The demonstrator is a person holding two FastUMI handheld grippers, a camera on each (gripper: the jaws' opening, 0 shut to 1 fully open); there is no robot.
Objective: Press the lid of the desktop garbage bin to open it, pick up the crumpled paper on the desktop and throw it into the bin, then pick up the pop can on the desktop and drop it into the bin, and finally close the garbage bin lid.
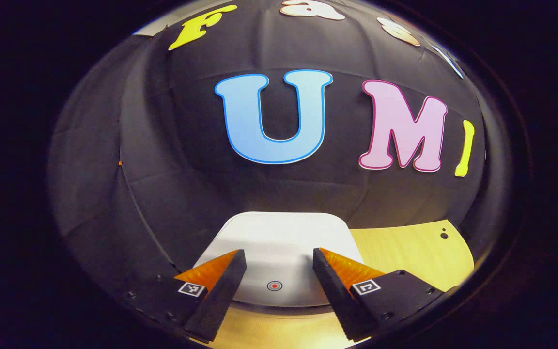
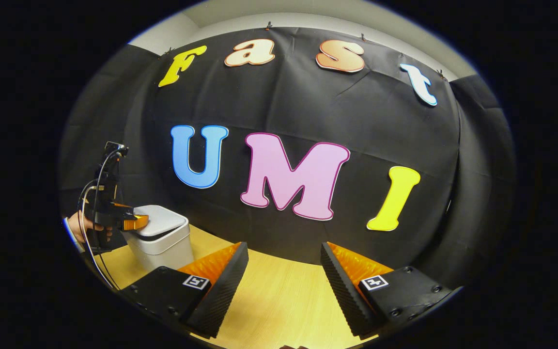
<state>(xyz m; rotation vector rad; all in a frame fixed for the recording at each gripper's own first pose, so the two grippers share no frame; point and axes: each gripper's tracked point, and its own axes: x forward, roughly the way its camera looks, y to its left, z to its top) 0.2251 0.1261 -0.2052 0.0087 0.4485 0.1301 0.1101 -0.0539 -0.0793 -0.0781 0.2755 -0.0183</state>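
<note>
A: Step in hand?
B: Opening the bin. Left gripper point(image 1: 279, 264) poised over the lid point(image 1: 279, 237), fingers spread wide, nothing held; red press mark point(image 1: 274, 286) directly between and just below the fingertips.
A: Lid state?
B: Closed, flat on the garbage bin point(image 2: 162, 245).
A: Right gripper?
B: Right gripper point(image 2: 284, 269) spread wide, empty, above bare tabletop point(image 2: 279, 291); bin well off to its left.
A: Paper, can?
B: Cannot tell where.
A: Next move?
B: Probably lower onto the mark, press, release.

White bin point(image 1: 279, 242), yellow wood desktop point(image 1: 414, 252)
</note>
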